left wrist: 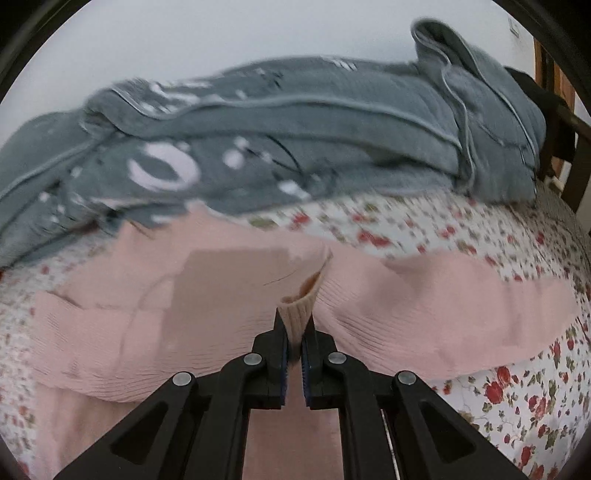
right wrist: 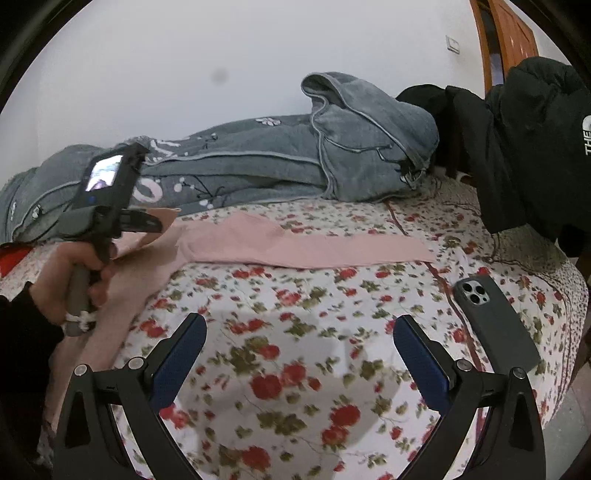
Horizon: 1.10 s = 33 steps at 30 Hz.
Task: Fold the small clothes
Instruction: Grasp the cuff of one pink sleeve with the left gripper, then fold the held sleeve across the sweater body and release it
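A pink ribbed knit garment [left wrist: 406, 302] lies spread on the flowered bed. My left gripper [left wrist: 294, 325] is shut on its pale ribbed cuff [left wrist: 297, 312], which stands up between the black fingers. In the right wrist view the same pink garment [right wrist: 306, 245] stretches one long sleeve to the right across the bed. There a hand holds the left gripper [right wrist: 149, 221] over the garment's left part. My right gripper [right wrist: 299, 332] is open above bare flowered sheet, nothing between its blue pads [right wrist: 184, 354].
A folded grey quilt [right wrist: 258, 162] runs along the wall behind the garment. A dark phone [right wrist: 495, 321] lies on the flowered sheet [right wrist: 295, 295] at the right. A black jacket [right wrist: 524, 147] hangs at the far right by a wooden headboard [right wrist: 509, 33].
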Motion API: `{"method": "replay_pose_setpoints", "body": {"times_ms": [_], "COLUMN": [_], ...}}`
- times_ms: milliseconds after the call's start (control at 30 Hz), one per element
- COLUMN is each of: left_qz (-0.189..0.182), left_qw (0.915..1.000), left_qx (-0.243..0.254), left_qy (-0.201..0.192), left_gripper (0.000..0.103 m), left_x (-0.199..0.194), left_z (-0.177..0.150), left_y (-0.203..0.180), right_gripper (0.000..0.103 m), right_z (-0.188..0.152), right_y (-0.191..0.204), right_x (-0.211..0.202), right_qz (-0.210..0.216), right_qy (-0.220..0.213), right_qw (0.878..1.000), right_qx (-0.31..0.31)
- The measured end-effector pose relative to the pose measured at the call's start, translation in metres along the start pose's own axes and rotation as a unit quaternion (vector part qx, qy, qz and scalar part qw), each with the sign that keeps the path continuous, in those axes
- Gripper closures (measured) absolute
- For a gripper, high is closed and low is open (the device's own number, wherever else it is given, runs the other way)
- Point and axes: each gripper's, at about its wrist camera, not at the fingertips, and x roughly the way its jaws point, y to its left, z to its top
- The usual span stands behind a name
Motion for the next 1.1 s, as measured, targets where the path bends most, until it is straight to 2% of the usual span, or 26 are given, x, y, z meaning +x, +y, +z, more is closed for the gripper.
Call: {"method": "replay_pose_setpoints", "body": {"times_ms": [33, 100, 200, 233, 267, 300, 333, 400, 533, 633, 733, 867, 933, 1033, 1100], "left_qz": [-0.011, -0.018, -0.030, -0.037, -0.043, -0.048, -0.048, -0.029, 0.020, 0.025, 0.011, -0.022, -0.039, -0.061, -0.056], "left_qw": [0.9999, 0.9994, 0.9995, 0.9993, 0.9989, 0.9984, 0.9978, 0.9974, 0.9969, 0.9970, 0.9971, 0.9962, 0.9942, 0.9912, 0.9918], "left_qx": [0.000, 0.006, -0.003, -0.009, -0.016, -0.028, -0.035, -0.038, -0.046, -0.059, -0.073, -0.083, -0.096, -0.111, -0.111], "left_qy": [0.009, 0.028, 0.013, 0.008, 0.002, -0.014, -0.029, -0.054, -0.060, -0.044, -0.019, 0.013, 0.029, 0.037, 0.030], "left_gripper": [0.090, 0.089, 0.084, 0.070, 0.044, 0.035, 0.031, 0.031, 0.031, 0.031, 0.031, 0.031, 0.031, 0.031, 0.031], "left_x": [0.004, 0.004, -0.014, -0.021, -0.027, -0.040, -0.047, -0.068, -0.098, -0.119, -0.135, -0.148, -0.153, -0.161, -0.166], "left_z": [-0.001, -0.004, -0.004, -0.003, -0.003, -0.004, -0.004, -0.011, -0.037, -0.076, -0.123, -0.180, -0.212, -0.245, -0.261], "left_y": [-0.004, -0.004, 0.018, 0.029, 0.042, 0.064, 0.080, 0.121, 0.190, 0.235, 0.263, 0.269, 0.268, 0.263, 0.258], "right_gripper": [0.003, 0.003, 0.003, 0.003, 0.003, 0.003, 0.003, 0.003, 0.003, 0.005, 0.011, 0.023, 0.035, 0.038, 0.043], "right_z": [-0.001, -0.001, 0.005, 0.007, 0.010, 0.012, 0.012, 0.011, 0.002, -0.012, -0.028, -0.044, -0.050, -0.062, -0.068], "right_y": [0.001, 0.007, 0.024, 0.032, 0.041, 0.052, 0.061, 0.083, 0.120, 0.144, 0.156, 0.160, 0.161, 0.164, 0.167], "right_x": [0.000, 0.002, 0.007, 0.010, 0.013, 0.016, 0.019, 0.026, 0.033, 0.032, 0.023, 0.014, 0.013, 0.011, 0.011], "right_qz": [-0.003, -0.007, -0.005, -0.003, 0.005, 0.016, 0.026, 0.051, 0.103, 0.133, 0.145, 0.158, 0.161, 0.159, 0.150], "right_qy": [0.002, 0.006, 0.010, 0.012, 0.015, 0.020, 0.024, 0.036, 0.059, 0.082, 0.098, 0.119, 0.130, 0.142, 0.142], "right_qw": [1.000, 1.000, 1.000, 1.000, 1.000, 0.999, 0.999, 0.998, 0.993, 0.987, 0.984, 0.980, 0.978, 0.977, 0.978], "right_qx": [-0.004, -0.012, -0.021, -0.023, -0.024, -0.024, -0.024, -0.025, -0.025, -0.026, -0.029, -0.025, -0.023, -0.030, -0.039]}}
